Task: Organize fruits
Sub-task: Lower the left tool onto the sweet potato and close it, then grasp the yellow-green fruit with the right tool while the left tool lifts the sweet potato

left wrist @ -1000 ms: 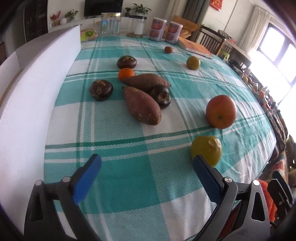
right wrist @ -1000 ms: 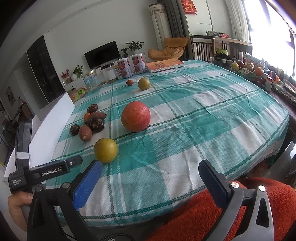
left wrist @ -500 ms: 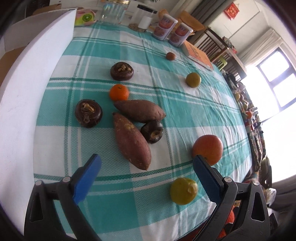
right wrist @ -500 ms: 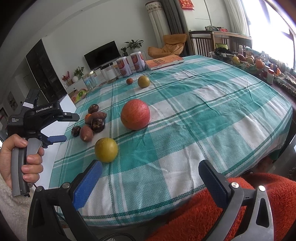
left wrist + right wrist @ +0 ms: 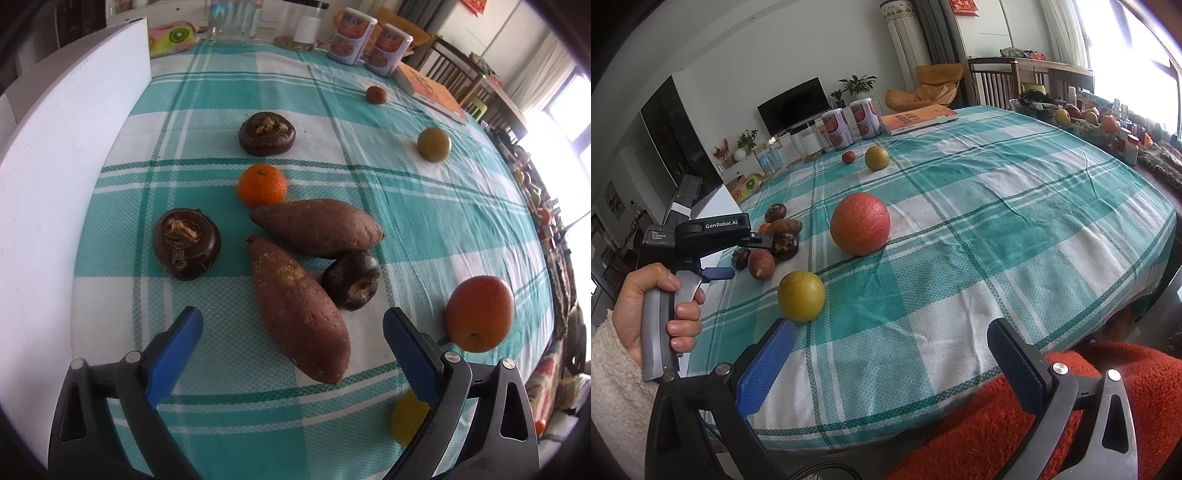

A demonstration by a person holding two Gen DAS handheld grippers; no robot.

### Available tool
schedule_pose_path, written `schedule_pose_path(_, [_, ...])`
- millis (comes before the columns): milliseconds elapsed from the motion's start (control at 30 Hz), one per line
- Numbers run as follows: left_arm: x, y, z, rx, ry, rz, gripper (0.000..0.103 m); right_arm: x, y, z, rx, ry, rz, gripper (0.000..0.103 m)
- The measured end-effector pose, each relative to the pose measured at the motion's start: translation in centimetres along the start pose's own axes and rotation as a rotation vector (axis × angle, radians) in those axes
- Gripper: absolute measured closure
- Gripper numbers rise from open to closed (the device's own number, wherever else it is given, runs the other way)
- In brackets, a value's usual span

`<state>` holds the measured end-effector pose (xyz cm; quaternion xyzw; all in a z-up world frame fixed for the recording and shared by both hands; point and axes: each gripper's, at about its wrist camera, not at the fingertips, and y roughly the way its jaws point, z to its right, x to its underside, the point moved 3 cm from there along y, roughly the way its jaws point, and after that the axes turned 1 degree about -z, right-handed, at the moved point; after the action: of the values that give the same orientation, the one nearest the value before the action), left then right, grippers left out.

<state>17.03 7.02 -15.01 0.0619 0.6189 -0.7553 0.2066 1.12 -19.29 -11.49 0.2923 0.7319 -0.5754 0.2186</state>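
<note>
Holding both tools over the near edge of the checked tablecloth, you have your left hand wrapped round the grey handle, fingers curled on the trigger, a cream sleeve at the wrist. Your left gripper points down at the cloth with its blue pads wide apart and nothing between them; the nearer sweet potato lies just beyond the tips. Your right gripper sits low at the table edge over your red fleece, its pads also spread and empty. Just past it rests a yellow-green fruit, then the big orange-red fruit. Left of that big fruit cluster a second sweet potato, three dark brown bulbs, the nearest, and a small tangerine. Farther off lie a green fruit and a small brown one.
</note>
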Motion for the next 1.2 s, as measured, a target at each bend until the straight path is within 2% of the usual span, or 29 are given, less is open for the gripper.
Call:
schedule_pose_path(133, [0.2, 0.5, 0.3, -0.027, 0.025, -0.003, 0.005, 0.0, -0.1, 0.1, -0.001, 0.003, 0.006, 0.0])
schedule_pose_path(433, [0.4, 0.9, 0.4, -0.039, 0.029, -0.014, 0.006, 0.0, -0.1, 0.2, -0.014, 0.013, 0.005, 0.0])
schedule_pose_path(467, [0.4, 1.0, 0.5, -0.04, 0.034, -0.015, 0.009, 0.0, -0.1, 0.2, -0.013, 0.012, 0.007, 0.0])
schedule_pose_path(500, [0.4, 1.2, 0.5, -0.041, 0.04, -0.02, 0.026, 0.0, -0.1, 0.2, -0.012, 0.012, 0.007, 0.0])
schedule_pose_path(533, [0.5, 1.4, 0.6, -0.047, 0.045, -0.032, 0.037, 0.0, -0.1, 0.2, -0.012, 0.012, 0.007, 0.0])
schedule_pose_path(567, [0.4, 1.4, 0.9, -0.067, 0.062, -0.018, 0.04, 0.0, -0.1, 0.2, -0.012, 0.012, 0.007, 0.0])
schedule_pose_path(633, [0.2, 1.5, 1.0, -0.062, 0.071, -0.025, 0.042, 0.0, -0.1, 0.2, -0.012, 0.012, 0.006, 0.0])
schedule_pose_path(700, [0.2, 1.6, 1.1, -0.055, 0.085, -0.022, 0.048, 0.0, -0.1, 0.2, -0.012, 0.012, 0.006, 0.0])
schedule_pose_path(833, [1.0, 1.1, 1.0, -0.038, 0.104, -0.025, 0.049, 0.0, -0.1, 0.3, -0.015, 0.016, 0.004, 0.0])
schedule_pose_path(1033, [5.7, -1.1, 0.5, 0.065, 0.126, -0.091, 0.049, 0.1, 0.4, 1.2, -0.041, 0.062, -0.028, 0.0])
schedule_pose_path(1200, [8.3, -2.3, 0.4, 0.064, 0.213, -0.086, 0.048, 0.1, 1.2, 2.0, -0.083, 0.109, -0.076, 0.0])
